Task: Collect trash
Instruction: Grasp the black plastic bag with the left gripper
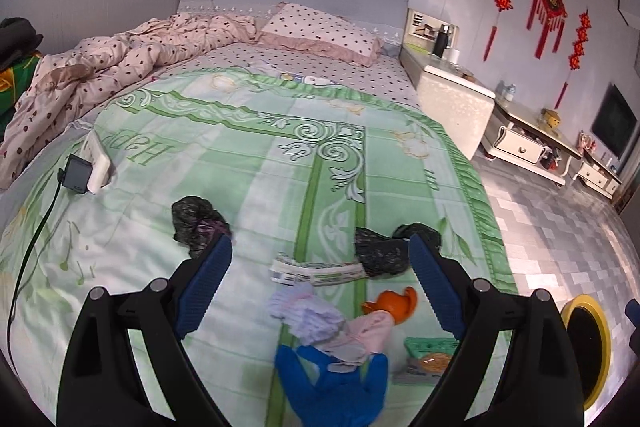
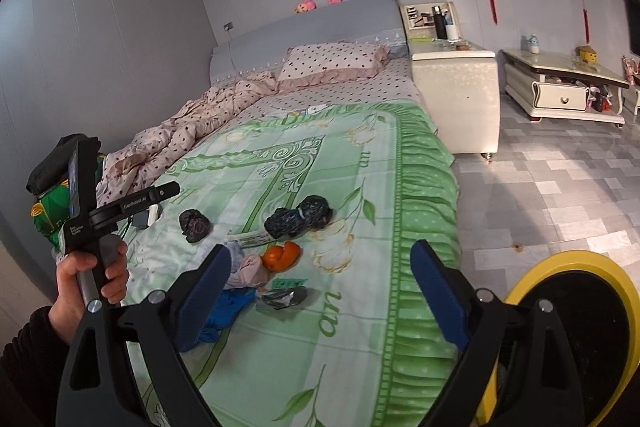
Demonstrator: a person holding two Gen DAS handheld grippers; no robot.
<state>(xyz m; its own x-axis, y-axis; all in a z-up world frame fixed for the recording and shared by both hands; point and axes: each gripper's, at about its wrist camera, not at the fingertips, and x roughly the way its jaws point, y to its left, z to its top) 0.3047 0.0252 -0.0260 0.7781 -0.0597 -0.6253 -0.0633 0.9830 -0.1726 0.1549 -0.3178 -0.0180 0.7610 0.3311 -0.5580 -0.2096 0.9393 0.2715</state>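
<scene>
Hovering over the bed (image 1: 248, 147), left gripper (image 1: 320, 259) jaws wide, empty; trash pile (image 1: 332, 311) between and below them. Right wrist view: right gripper (image 2: 320, 267) jaws wide, empty; trash left, yellow bin (image 2: 576, 267) right.

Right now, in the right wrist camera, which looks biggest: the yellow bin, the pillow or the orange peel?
1. Yellow bin: looks biggest, but it is nearest the camera, so that helps.
2. Pillow: far back on the bed.
3. Orange peel: smallest.
</scene>
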